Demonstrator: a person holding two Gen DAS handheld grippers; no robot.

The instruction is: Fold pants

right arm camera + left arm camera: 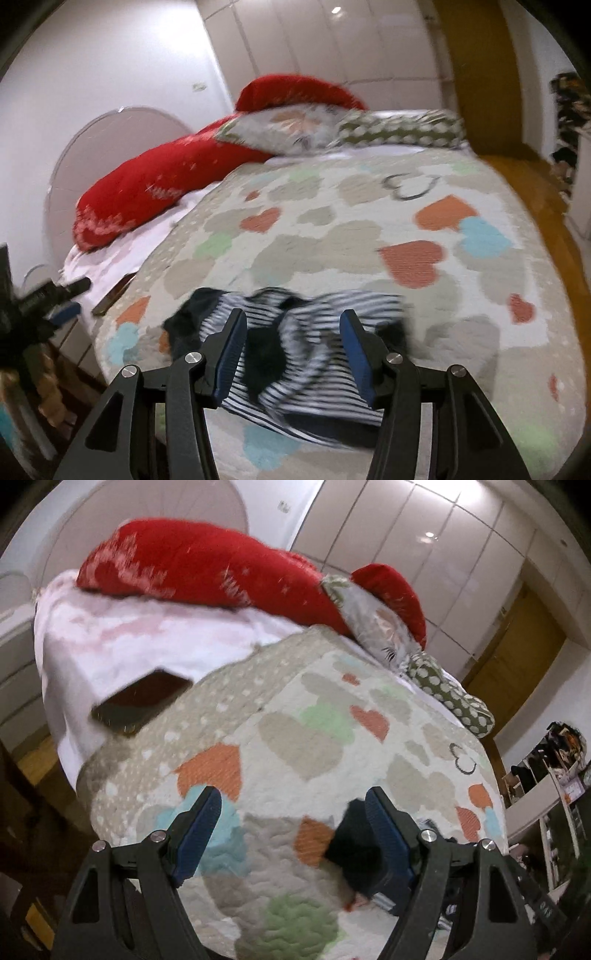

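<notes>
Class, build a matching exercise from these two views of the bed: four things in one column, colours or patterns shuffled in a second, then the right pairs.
Things:
1. pants
2. long pillow
3. quilt
4. phone

Looks:
A. plain dark, flat slab
B. pale with coloured hearts
C. black and white stripes
D. red

Pairs: 1-C, 2-D, 3-B, 4-A

Both wrist cameras look forward and downward along their own fingers, close over the heart-patterned quilt (317, 738). They share the red pillow (155, 188) and wardrobe wall (424, 535); the right view faces the striped pants (295, 343).
</notes>
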